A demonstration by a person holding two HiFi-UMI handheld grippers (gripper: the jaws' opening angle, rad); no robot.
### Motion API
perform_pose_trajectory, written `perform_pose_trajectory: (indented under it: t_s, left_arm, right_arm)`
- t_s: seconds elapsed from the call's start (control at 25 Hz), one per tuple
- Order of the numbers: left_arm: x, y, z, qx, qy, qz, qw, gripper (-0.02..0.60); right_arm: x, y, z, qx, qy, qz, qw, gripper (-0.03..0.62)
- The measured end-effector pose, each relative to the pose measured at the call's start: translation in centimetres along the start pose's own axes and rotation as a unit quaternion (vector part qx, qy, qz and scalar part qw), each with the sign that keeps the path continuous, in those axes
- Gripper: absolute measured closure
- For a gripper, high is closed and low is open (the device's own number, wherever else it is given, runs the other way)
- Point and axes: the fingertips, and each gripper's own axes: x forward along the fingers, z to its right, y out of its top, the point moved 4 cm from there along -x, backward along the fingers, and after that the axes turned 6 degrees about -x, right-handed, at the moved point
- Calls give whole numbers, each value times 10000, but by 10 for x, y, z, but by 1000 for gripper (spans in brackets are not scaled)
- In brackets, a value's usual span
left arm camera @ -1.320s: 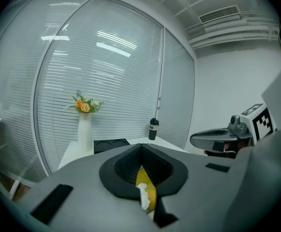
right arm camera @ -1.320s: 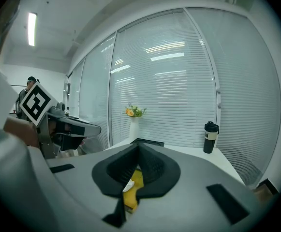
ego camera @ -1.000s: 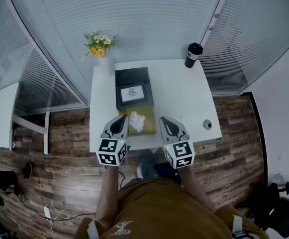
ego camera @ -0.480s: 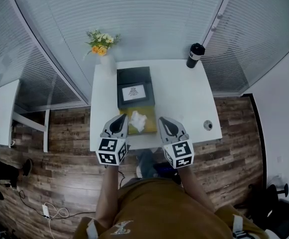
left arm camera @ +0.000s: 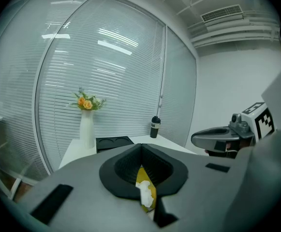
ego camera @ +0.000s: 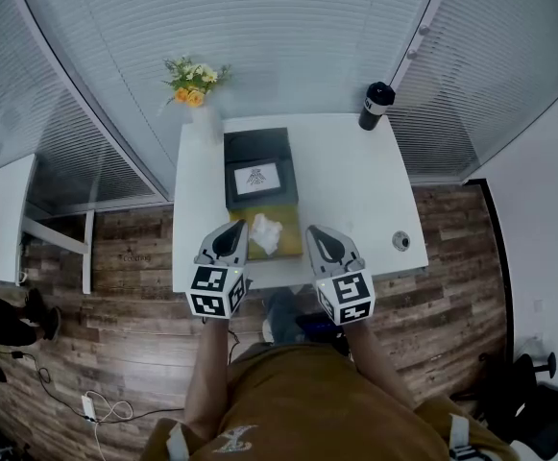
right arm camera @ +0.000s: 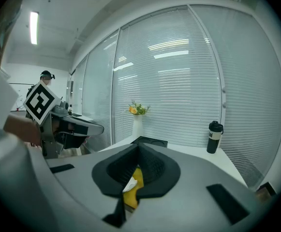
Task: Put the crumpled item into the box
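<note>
The tissue (ego camera: 266, 233) lies on a yellow pad (ego camera: 289, 245) on the counter (ego camera: 355, 190), between the left gripper (ego camera: 238, 226) and the right gripper (ego camera: 310, 230), touching neither. Each one's fingers (left arm camera: 119, 170) are closed together, empty.

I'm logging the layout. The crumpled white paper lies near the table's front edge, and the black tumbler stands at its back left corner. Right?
Not quite. The head view shows the black tumbler at the back right corner of the table. The crumpled white paper does lie near the front edge.
</note>
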Motion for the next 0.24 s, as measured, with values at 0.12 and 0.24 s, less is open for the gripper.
perform_pose_trajectory:
  t_s: [0.12,0.24]
  left_arm:
    - [0,-1,-1,-10,-2,-10,10000,557]
    - [0,-2,-3,-19,0,-17,10000,557]
  right_arm:
    - [1,-2,-1,-13,-1,-24,10000,582]
    - [3,-6,-2,-21,4,-79,10000,582]
